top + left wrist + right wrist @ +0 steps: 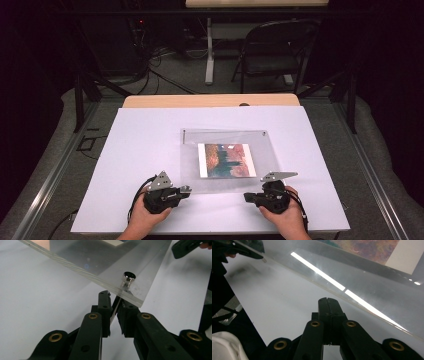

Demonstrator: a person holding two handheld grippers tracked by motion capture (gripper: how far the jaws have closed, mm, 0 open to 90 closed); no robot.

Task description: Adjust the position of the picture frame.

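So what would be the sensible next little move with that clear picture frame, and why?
Probably the right gripper should open and slide up to the near edge of the clear acrylic frame. Its jaws are shut on nothing, just short of that edge, while the left gripper is already shut on the corner by the metal stud. Both near corners held would let the frame lift evenly.

High view: fixed above near edge of counter (150, 140), facing forward and down; both gripper views — low, close, skimming the white top; all three share the clear acrylic frame (227, 145) — its near edge.
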